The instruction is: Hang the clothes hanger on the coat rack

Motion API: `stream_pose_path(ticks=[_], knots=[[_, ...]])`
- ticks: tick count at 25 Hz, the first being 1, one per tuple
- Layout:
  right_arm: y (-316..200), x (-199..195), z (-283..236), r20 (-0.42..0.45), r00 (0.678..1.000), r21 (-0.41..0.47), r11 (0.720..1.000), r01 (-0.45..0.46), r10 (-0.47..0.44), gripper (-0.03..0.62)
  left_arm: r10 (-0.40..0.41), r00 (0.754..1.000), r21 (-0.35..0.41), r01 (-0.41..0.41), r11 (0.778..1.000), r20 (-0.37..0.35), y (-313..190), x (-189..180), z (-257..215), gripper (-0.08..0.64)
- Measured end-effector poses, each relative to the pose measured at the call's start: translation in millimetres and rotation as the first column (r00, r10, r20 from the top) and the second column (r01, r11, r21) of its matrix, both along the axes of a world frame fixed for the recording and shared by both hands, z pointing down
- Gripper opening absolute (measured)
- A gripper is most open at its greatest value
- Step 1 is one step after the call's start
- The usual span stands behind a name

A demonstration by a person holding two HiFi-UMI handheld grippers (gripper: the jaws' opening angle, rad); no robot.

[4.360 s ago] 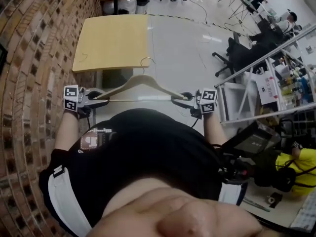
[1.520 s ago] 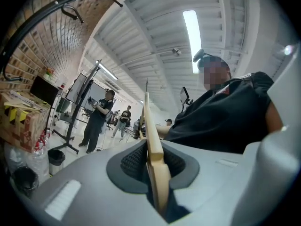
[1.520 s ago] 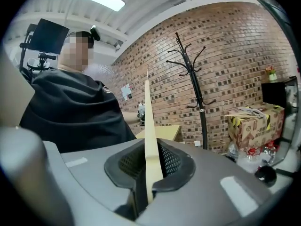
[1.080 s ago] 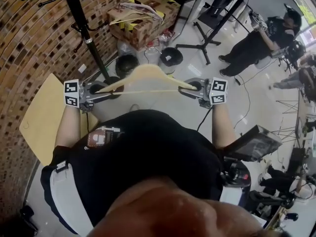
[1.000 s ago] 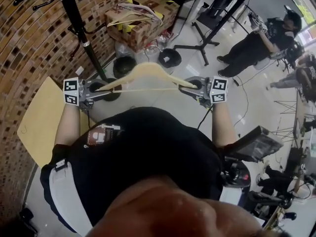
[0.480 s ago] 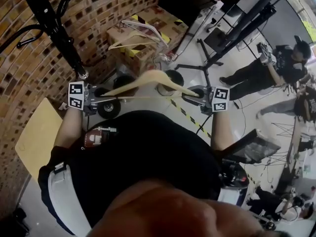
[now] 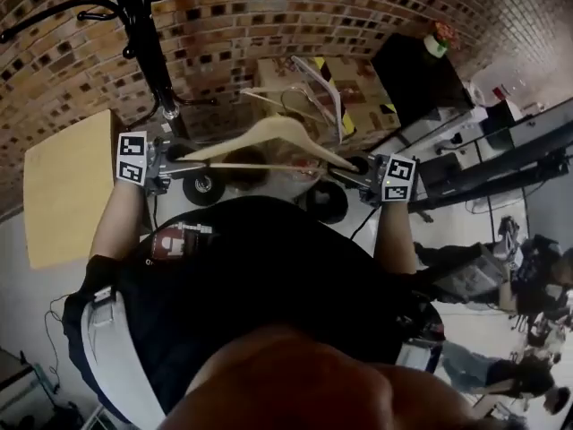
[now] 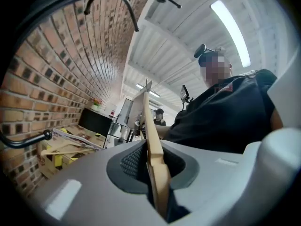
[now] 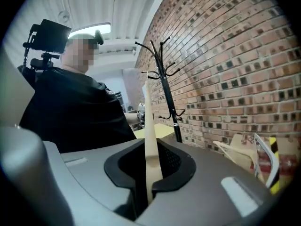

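Observation:
A pale wooden clothes hanger [image 7: 269,137] is held level in front of the person's chest, one end in each gripper. My left gripper [image 7: 175,161] is shut on its left end [image 8: 155,164]. My right gripper [image 7: 358,170] is shut on its right end [image 9: 151,159]. The black coat rack [image 7: 148,43] stands by the brick wall, up and to the left of the left gripper; its pole and curved hooks show in the right gripper view as the coat rack [image 9: 165,98]. A hook [image 8: 28,140] of it shows in the left gripper view.
A light wooden table [image 7: 67,186] is at the left. A cardboard box [image 7: 322,88] with more hangers sits by the brick wall [image 7: 313,16] ahead. A black cabinet [image 7: 416,74] stands to the right. Black wheels [image 7: 201,186] lie on the floor below the hanger.
The person has turned toward the brick wall, carrying the hanger in both grippers. The coat rack now stands close above the left gripper, and the box and cabinet have swung into view ahead.

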State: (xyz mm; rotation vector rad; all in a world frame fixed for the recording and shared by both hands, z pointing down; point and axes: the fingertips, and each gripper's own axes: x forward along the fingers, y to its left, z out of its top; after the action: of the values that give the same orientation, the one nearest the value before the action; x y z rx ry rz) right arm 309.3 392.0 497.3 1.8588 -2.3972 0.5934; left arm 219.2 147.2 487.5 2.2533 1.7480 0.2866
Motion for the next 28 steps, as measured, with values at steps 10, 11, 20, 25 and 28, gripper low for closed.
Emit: stream_pose_path(ticks=[10,11,20,25,28], knots=[[-51.9,66.1,-29.2,-0.027,0.907,0.032,0.906,0.421,-0.420,0.052,-0.413,0.910,0.035,0.414,0.910,-0.033,8.5,-27.3,-34.6,0.049],[-63.7,66.7,-30.9,-0.030,0.894,0.037,0.893,0.448,-0.447,0.052,-0.439,0.897,0.042,0.441,0.897,-0.039,1.9,-32.0,-37.6,0.049],[-169.8,64.9,-67.2,-0.101,0.802,0.080,0.799,0.596,-0.589,0.051,-0.576,0.805,0.112,0.591,0.799,-0.143,-70.7,-62.0,-81.3,0.049],[-198.1,83.0,-91.9,-0.142,0.748,0.119,0.739,0.663,-0.648,0.051,-0.623,0.758,0.171,0.652,0.739,-0.193,-78.7,-53.9,-113.7,0.049],[-204.9,104.2,-105.9,-0.169,0.701,0.123,0.691,0.713,-0.693,0.051,-0.633,0.740,0.236,0.673,0.701,-0.228,-68.2,-41.2,-124.9,0.051]])
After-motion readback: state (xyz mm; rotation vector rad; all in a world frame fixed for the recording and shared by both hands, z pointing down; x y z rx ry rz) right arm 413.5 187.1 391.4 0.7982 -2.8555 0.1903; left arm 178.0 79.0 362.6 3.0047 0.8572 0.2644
